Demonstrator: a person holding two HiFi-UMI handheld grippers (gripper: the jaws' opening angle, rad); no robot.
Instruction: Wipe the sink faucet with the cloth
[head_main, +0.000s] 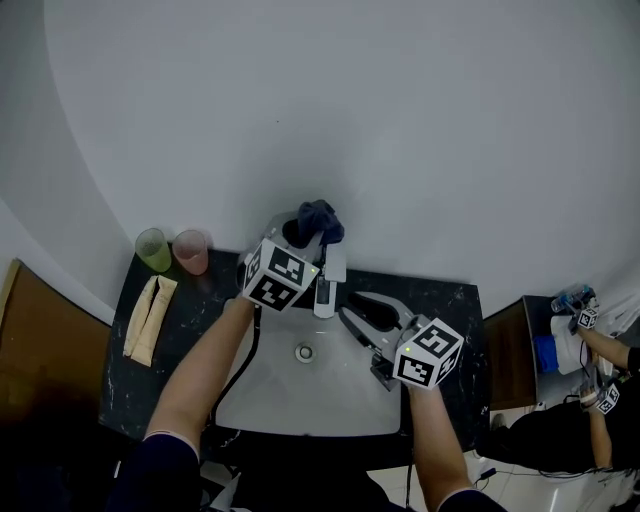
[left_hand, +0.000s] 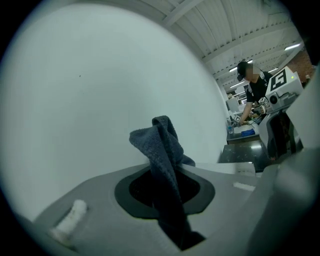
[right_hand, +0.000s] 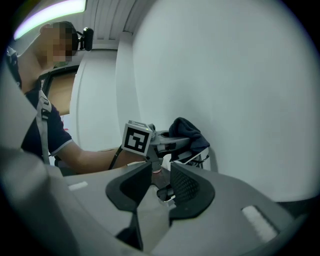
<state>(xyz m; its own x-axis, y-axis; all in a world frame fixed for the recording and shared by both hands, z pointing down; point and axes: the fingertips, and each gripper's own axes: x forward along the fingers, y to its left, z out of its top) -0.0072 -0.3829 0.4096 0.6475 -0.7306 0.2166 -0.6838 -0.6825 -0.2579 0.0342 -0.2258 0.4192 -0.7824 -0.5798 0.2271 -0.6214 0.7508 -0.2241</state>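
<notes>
Dark blue cloth (left_hand: 162, 150) stands upright, pinched in the left tool (left_hand: 167, 200); right tool (right_hand: 161, 182) spread

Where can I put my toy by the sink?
The dark counter is bare right of the white basin, and at its front left corner, in front of the beige folded cloth. Crowded: back left, with the green cup and pink cup, and the middle, where the left gripper and right gripper crowd the silver faucet.

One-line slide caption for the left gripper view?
Left claw shut on a dark blue cloth that stands up against the white wall.
</notes>
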